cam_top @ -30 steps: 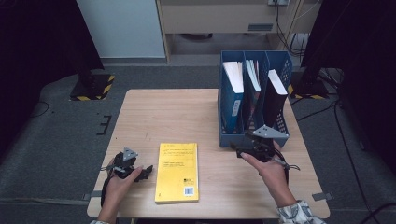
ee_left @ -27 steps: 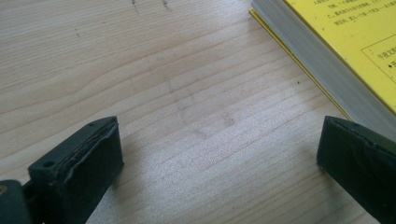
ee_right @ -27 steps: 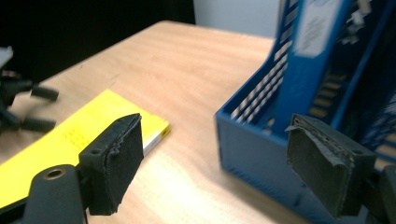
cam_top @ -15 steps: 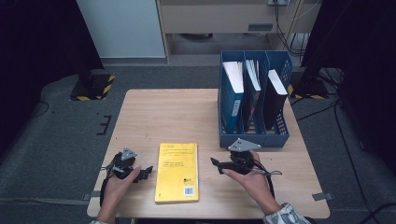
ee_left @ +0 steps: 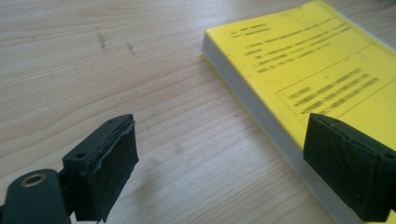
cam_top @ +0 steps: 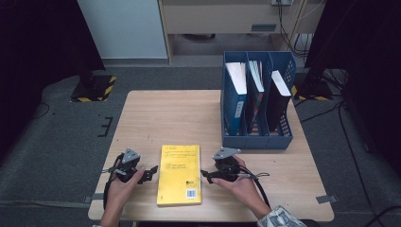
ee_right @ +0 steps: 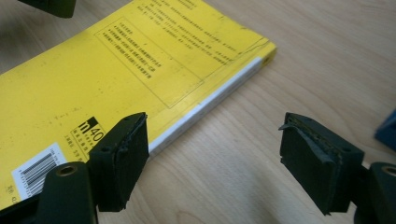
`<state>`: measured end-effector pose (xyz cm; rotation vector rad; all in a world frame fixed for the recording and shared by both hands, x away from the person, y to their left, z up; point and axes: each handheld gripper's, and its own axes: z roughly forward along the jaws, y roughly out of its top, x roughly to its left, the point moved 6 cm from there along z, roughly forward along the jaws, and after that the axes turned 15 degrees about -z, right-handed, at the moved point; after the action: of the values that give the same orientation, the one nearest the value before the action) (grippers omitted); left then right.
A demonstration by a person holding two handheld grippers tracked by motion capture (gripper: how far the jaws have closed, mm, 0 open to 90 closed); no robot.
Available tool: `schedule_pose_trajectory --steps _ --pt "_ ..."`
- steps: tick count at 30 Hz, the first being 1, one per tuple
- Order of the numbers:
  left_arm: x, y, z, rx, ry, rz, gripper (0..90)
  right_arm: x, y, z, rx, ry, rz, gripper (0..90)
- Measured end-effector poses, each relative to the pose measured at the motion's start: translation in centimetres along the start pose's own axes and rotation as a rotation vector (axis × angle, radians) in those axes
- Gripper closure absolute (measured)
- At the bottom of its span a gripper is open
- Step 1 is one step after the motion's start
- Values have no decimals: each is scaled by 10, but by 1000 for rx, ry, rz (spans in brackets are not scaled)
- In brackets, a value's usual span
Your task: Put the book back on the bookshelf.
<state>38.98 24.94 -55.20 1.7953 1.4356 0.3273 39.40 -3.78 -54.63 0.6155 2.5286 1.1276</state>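
Wooden surface (cam_top: 179, 113), dark room. Yellow book (cam_top: 179, 174) flat at near edge, centre. Left tool (cam_top: 150, 172) just left of it, right tool (cam_top: 206, 176) just right; both jaws apart, just been closing, gripping nothing. Blue file rack (cam_top: 257, 101) far right.

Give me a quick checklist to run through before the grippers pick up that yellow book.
1. Yellow book lies flat on the table, back cover with barcode up: ok.
2. Left gripper beside the book's left edge, open, its jaws just closing a little, pads not touching the book: ok.
3. Right gripper at the book's right edge, open, jaws just closing a little, nothing pressed: ok.
4. Blue file holder stands apart from the book: ok.
5. Free slot in the holder for the book: cannot tell.
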Motion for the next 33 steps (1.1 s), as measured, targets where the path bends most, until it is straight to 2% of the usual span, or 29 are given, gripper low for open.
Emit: schedule_pose_trajectory --steps 3,4,5,8,11,12,15,20,29,33 --pt "-10 2 1 -4 -35 12 102 5 -1 5 1 21 7 242" --pt "-17 2 4 -5 -63 6 102 9 -2 10 10 44 10 238" --pt "-17 2 4 -5 -63 6 102 9 -2 10 10 44 10 238" --pt "-27 -1 13 26 -79 38 106 19 -1 20 18 86 13 234" --pt "-29 -1 16 40 -75 48 108 23 0 24 18 100 23 228" --pt "-30 -2 17 48 -76 49 109 24 0 26 22 103 12 227" --pt "-34 -5 20 70 -90 59 120 28 0 28 23 111 18 221" --pt "-38 -8 26 109 -107 73 124 29 0 33 14 144 54 210" --pt "-39 -8 30 116 -115 59 100 33 1 36 -2 144 41 207" --pt "-41 -9 33 135 -144 39 94 33 1 36 -7 148 41 205"
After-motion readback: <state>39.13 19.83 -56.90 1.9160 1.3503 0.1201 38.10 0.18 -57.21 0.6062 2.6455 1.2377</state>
